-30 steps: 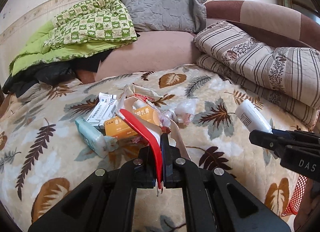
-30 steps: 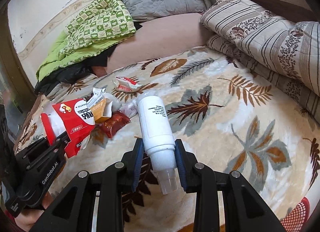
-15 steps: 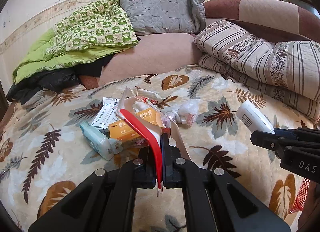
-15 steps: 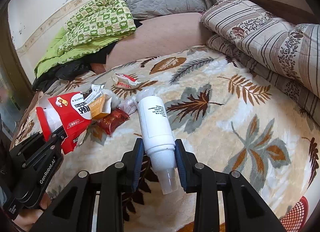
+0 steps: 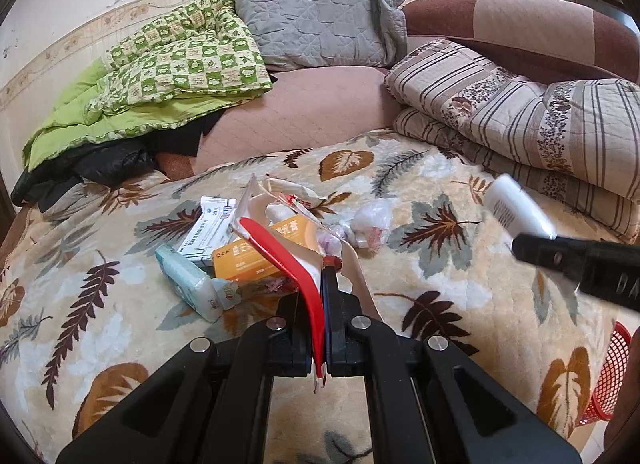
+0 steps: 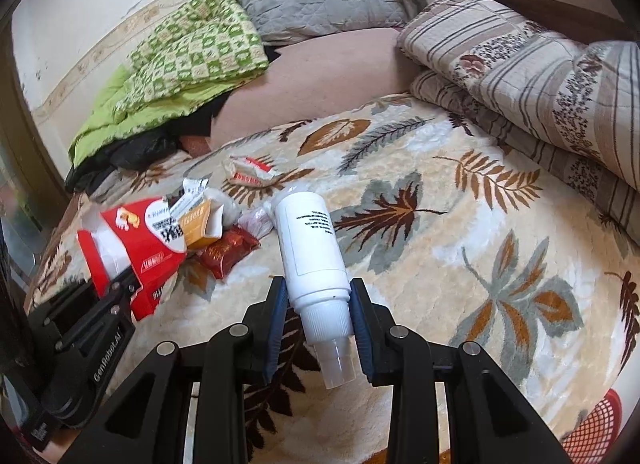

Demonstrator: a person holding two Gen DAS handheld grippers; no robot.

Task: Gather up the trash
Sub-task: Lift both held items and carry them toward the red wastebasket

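Two grippers, both loaded. Left gripper (image 5: pixel 322 304) is clamped tight on the edge of a red-and-white carton (image 5: pixel 280 252), torn open, white inside, held up off the leaf-print blanket (image 5: pixel 420 184). From the right wrist view the same carton (image 6: pixel 140 240) shows red panels with black and white print and a cartoon logo, hanging off the left gripper (image 6: pixel 120 292) at the left.

Right gripper (image 6: pixel 320 300) grips a white plastic bottle (image 6: pixel 312 248) at its shoulder, between the blue pads (image 6: pixel 276 320). Bottle is cylindrical, with a white label carrying small black text, a ribbed white collar and a clear cap pointing back toward the camera. Its base points out over the blanket. In the left wrist view the bottle (image 5: pixel 516 212) sits above the right gripper's black finger (image 5: pixel 560 252).

Remaining trash on the blanket near the carton: orange box (image 5: pixel 256 256), light blue pack (image 5: pixel 188 282), white printed pack (image 5: pixel 210 226), crumpled clear plastic (image 5: pixel 372 220), dark red wrapper (image 6: pixel 226 250), red-and-white crumpled wrapper (image 6: pixel 250 172) further back.

Red mesh basket (image 5: pixel 610 376) at the bed's lower right edge. Folded striped quilts (image 5: pixel 520 116), green checked quilt (image 5: pixel 176 64) and grey pillow (image 5: pixel 316 20) along the back.
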